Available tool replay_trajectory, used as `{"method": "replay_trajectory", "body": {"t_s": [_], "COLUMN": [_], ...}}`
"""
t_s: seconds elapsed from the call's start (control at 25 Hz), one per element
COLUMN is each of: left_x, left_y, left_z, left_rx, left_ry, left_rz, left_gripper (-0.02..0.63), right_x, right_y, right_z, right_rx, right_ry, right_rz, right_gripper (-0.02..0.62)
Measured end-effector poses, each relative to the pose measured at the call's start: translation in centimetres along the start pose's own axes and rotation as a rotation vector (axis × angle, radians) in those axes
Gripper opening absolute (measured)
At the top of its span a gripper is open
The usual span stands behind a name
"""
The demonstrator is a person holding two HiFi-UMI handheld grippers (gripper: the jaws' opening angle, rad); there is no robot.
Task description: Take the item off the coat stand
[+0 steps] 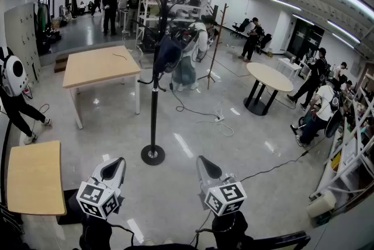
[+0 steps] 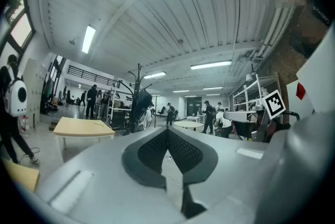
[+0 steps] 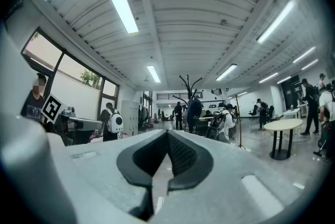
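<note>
The glossy grey floor (image 1: pixel 193 143) fills the head view. A rectangular wooden table (image 1: pixel 99 65) stands at ten o'clock from the base of the black coat stand (image 1: pixel 153 120), and a round table (image 1: pixel 269 76) at two o'clock. The dark blue item (image 1: pixel 168 55) hangs high on the stand, against the pole's right side. The stand rises at twelve o'clock from both tongs and well apart from them. The left tongs (image 1: pixel 118 161) and the right tongs (image 1: pixel 202 161) are each fully closed on nothing, pads together.
</note>
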State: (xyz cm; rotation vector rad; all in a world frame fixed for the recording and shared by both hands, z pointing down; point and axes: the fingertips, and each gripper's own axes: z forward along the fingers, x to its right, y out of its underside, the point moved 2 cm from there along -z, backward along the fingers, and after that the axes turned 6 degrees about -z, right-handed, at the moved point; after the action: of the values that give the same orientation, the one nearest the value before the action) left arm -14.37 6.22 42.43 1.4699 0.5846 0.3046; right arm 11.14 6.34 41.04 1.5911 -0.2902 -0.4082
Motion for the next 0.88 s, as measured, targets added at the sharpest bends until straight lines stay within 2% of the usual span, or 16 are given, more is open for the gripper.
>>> {"method": "replay_trajectory", "body": {"t_s": [0.36, 0.52, 0.88], "left_x": [-0.9, -1.4, -2.7], "left_y": [0.5, 1.6, 2.6], "left_z": [0.4, 0.9, 2.6], "left_rx": [-0.025, -0.038, -0.044], "left_ry": [-0.001, -0.006, 0.013], "left_rz": [-0.010, -0.025, -0.009], "left_gripper": [0.003, 0.003, 0.003], "right_x": [-0.5, -0.4, 0.1], "right_y": [0.3, 1.0, 3.2], "right_z": [0.6, 1.3, 3.8], "right_rx": [-0.009, 0.017, 0.033], "right_ry": [0.000, -0.040, -0.052], "right_rz": [-0.016, 0.026, 0.049], "right_gripper": [0.000, 0.000, 0.002]}}
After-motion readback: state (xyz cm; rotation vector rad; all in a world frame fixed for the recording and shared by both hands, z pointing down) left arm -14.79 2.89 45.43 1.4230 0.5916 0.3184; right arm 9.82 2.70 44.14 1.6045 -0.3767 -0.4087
